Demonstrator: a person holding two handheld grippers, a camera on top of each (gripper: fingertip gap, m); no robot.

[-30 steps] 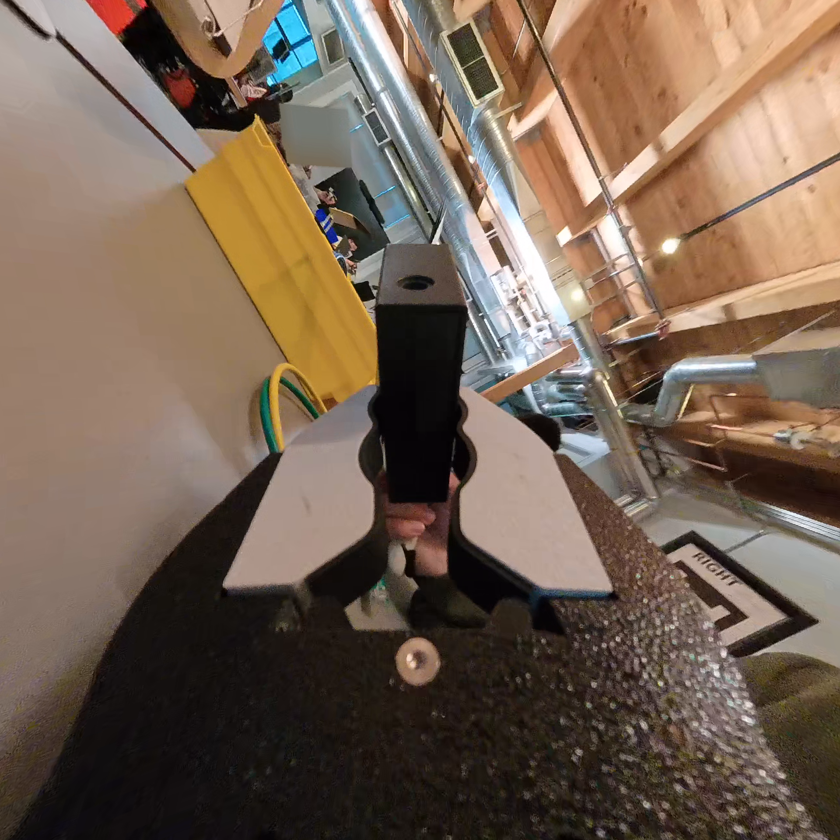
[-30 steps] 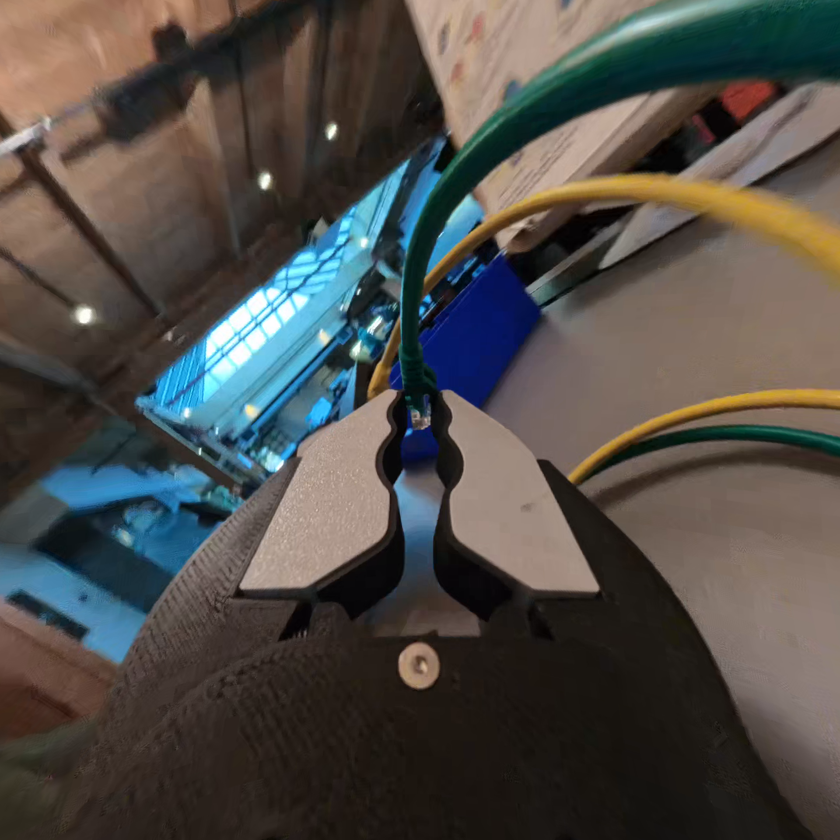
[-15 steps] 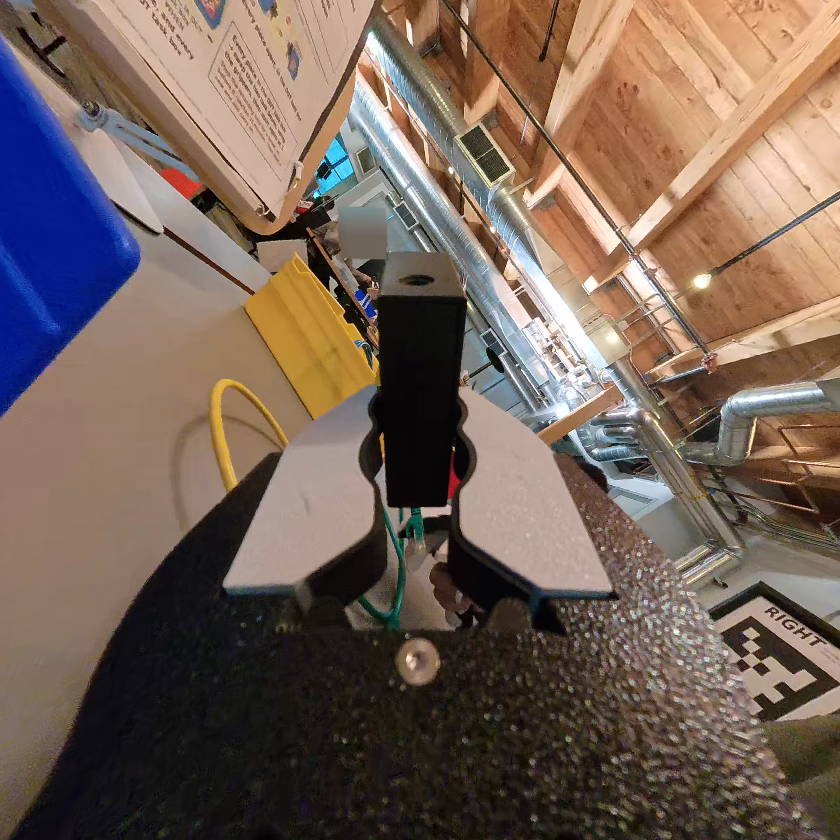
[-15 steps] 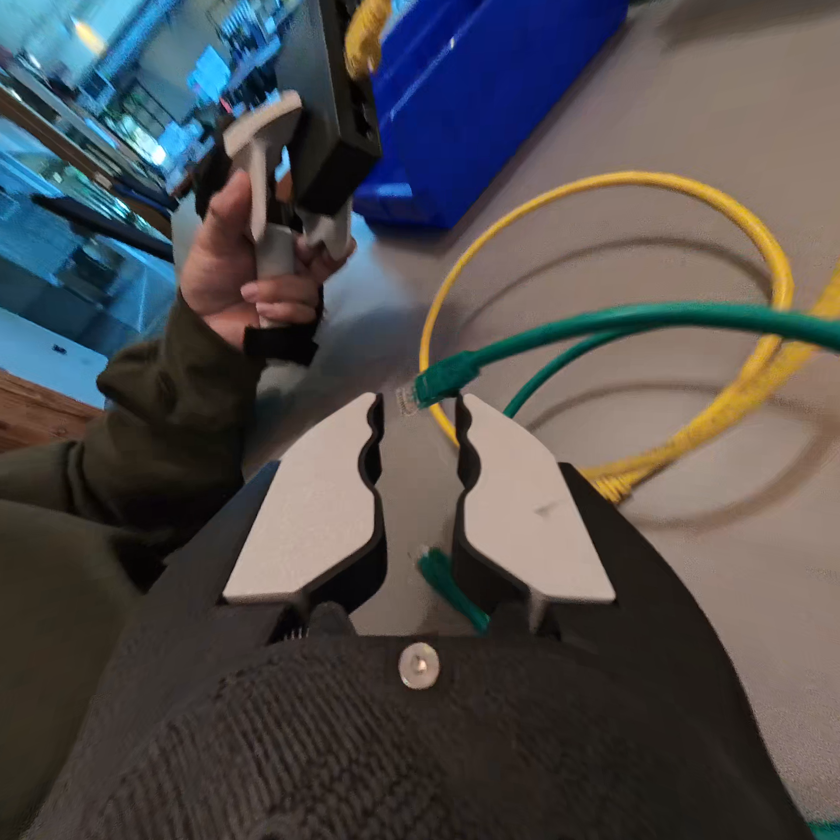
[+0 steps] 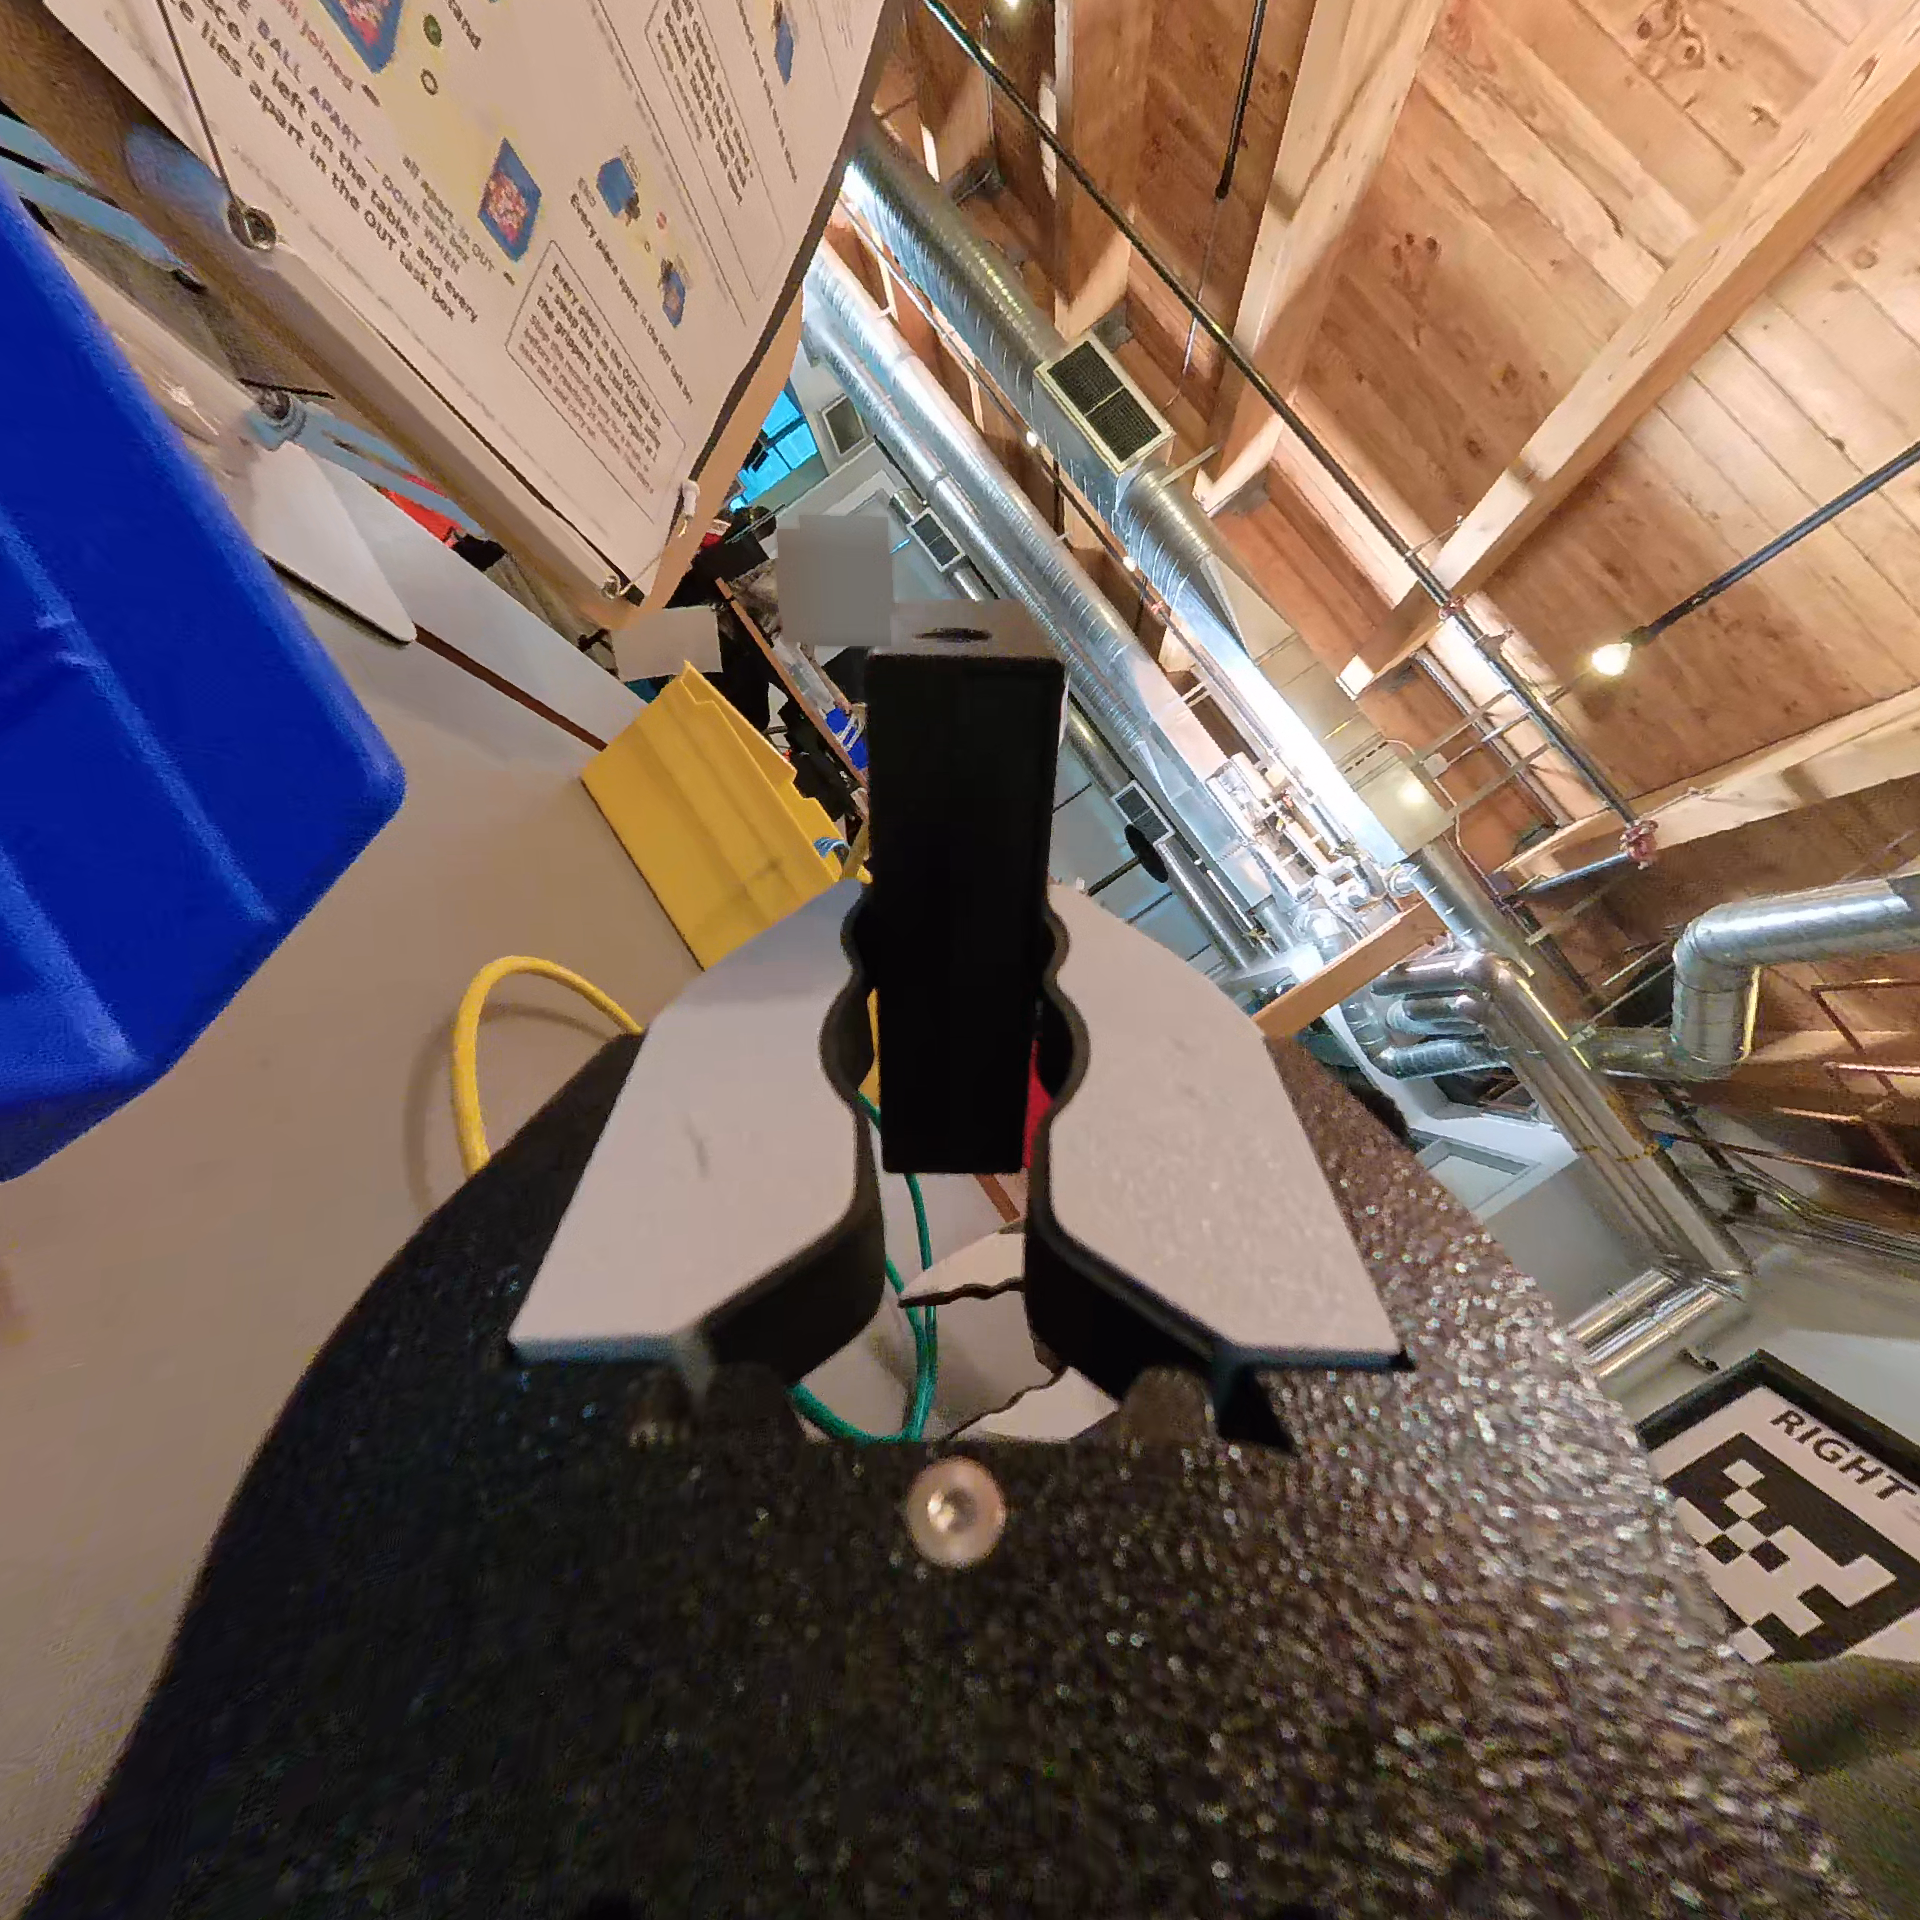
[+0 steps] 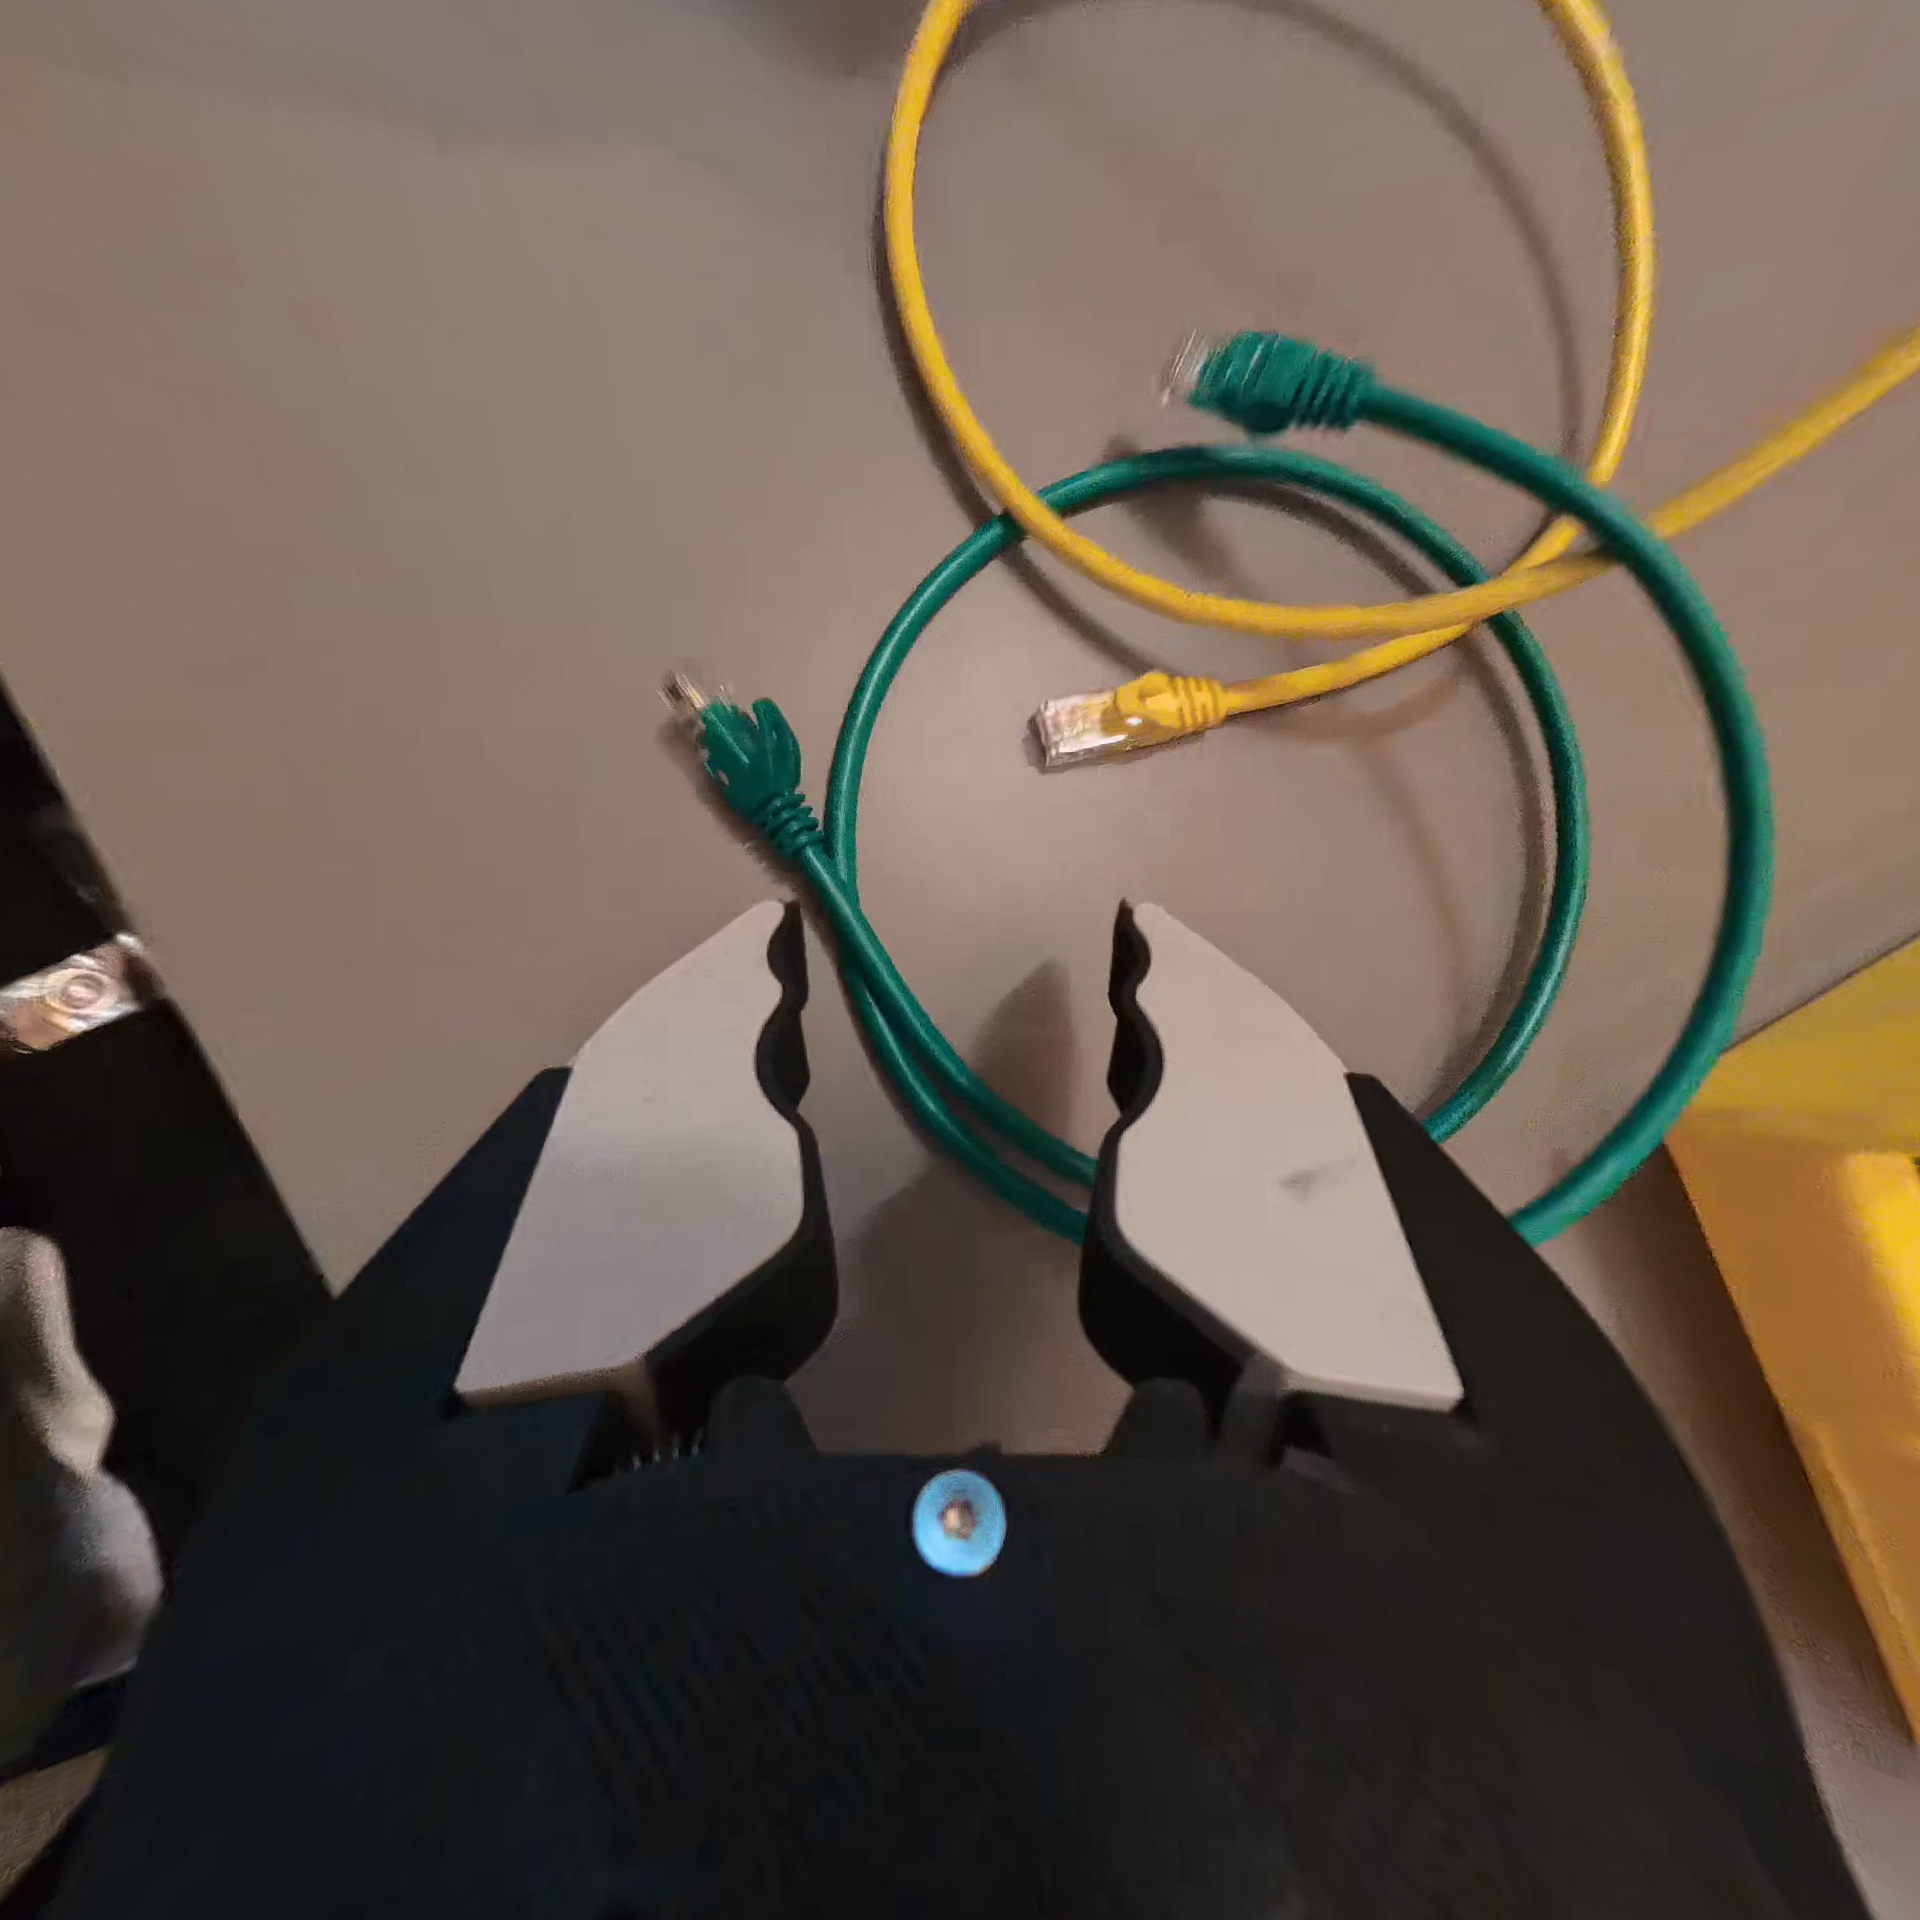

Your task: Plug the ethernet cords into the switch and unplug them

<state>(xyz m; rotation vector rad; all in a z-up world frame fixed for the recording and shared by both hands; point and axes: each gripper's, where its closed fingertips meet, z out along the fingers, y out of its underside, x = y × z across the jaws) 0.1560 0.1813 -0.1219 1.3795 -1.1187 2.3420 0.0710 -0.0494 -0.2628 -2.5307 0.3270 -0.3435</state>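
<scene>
Green cord (image 6: 1652, 727) has dropped loose onto the table (image 6: 416, 416); right gripper (image 6: 961, 914) gapes empty, left gripper (image 5: 961, 935) clamps the switch (image 5: 961, 914). Unplugging looks done; next, regrasp a plug.

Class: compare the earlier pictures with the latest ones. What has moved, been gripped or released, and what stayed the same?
The right gripper let go of the green cord and opened wide; both green plugs now lie on the table beside the yellow cord. The left gripper stayed shut on the black switch.
</scene>
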